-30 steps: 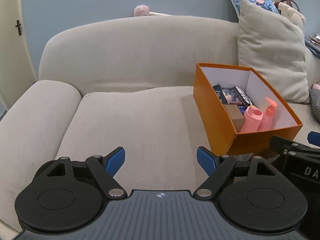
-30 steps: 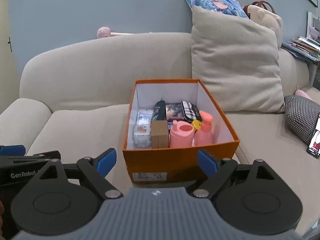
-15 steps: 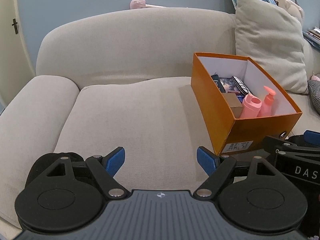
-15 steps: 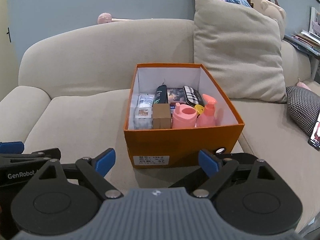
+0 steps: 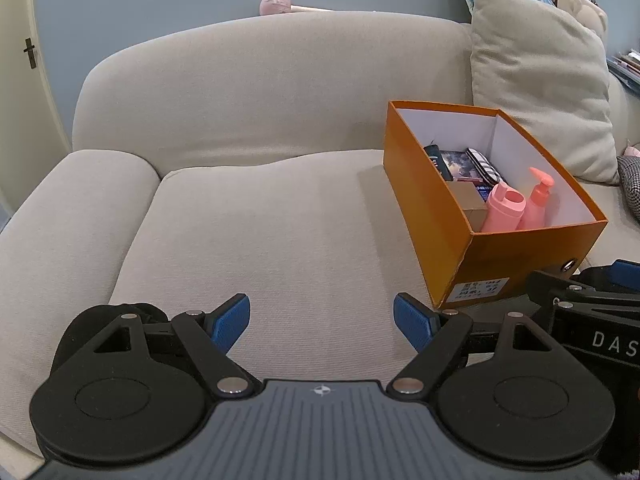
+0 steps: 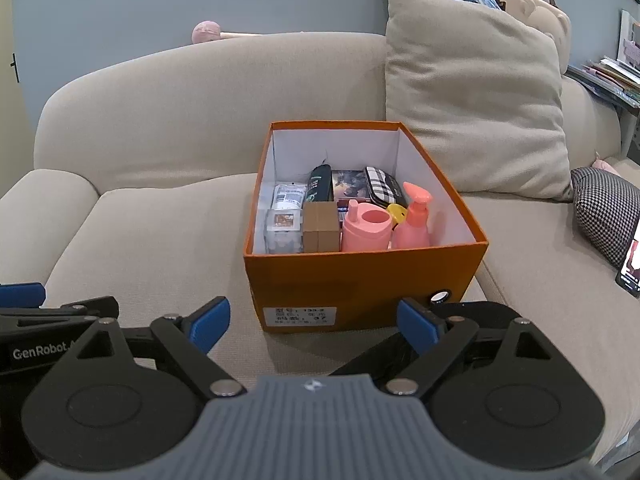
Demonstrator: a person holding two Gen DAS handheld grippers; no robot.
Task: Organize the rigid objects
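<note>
Left gripper [image 5: 322, 322]: centre-bottom of left wrist view, fingers spread wide, nothing btwn the blue pads [image 5: 230, 322]; only bare sofa seat [image 5: 260, 240] beyond them. Right gripper [image 6: 314, 322]: centre-bottom of right wrist view, likewise spread, holding nothing; its gap frames the near wall of the orange box [image 6: 360, 280].

Orange box sits on the sofa seat, centre frame in right wrist view, right of centre in left wrist view. White interior; white label w/ print on near wall, lower left; print too small to read. A beige cushion [image 6: 476, 92] leans on the sofa back, upper right, just behind the box.

Contents (right wrist view), front row, left to right:
- clear-wrapped pkg [image 6: 282, 230], front left corner
- brown carton [image 6: 320, 226], upright
- pink cup [image 6: 366, 228]
- pink pump bottle [image 6: 414, 222], upright, touching or just beside the cup (cannot tell which)

Back row: dark bottle [image 6: 320, 184], a dark printed box [image 6: 350, 184], a black-and-white checked case [image 6: 384, 186] leaning toward the right wall. Small yellow item [image 6: 396, 212] btwn cup and pump bottle, mostly hidden.

Checked fabric item [image 6: 604, 216] lies at right edge, well apart from the box.
</note>
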